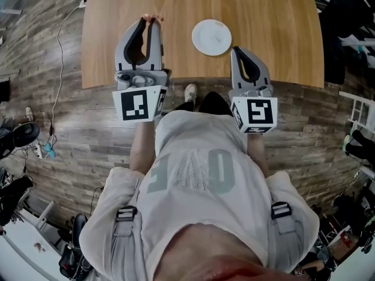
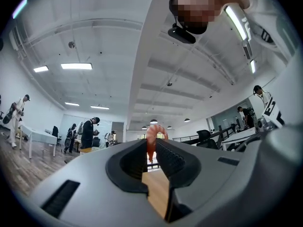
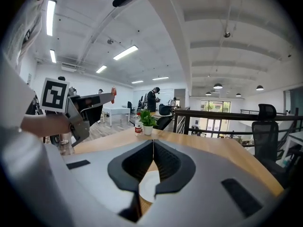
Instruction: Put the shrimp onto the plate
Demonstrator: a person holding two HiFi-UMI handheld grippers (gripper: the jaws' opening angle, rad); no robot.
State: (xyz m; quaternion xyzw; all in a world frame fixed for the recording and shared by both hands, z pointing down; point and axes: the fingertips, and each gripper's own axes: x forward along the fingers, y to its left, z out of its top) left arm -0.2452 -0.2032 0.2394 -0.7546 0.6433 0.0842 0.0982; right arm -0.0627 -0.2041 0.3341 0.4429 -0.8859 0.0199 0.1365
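Note:
An orange-pink shrimp (image 2: pixel 152 141) is pinched between the tips of my left gripper (image 1: pixel 151 21), which is shut on it above the wooden table (image 1: pixel 263 16); in the head view the shrimp (image 1: pixel 152 19) peeks out at the fingertips. The same shrimp (image 3: pixel 113 92) shows in the right gripper view at the end of the left gripper (image 3: pixel 102 98). A white round plate (image 1: pixel 211 37) lies on the table right of the left gripper. My right gripper (image 1: pixel 235 50) is shut and empty, just right of and nearer than the plate (image 3: pixel 146 189).
The table's near edge (image 1: pixel 199 82) runs under both grippers, with wood floor below. A small potted plant (image 3: pixel 147 121) and a bottle (image 3: pixel 138 126) stand at the table's far end. People and desks (image 2: pixel 87 134) are in the background room.

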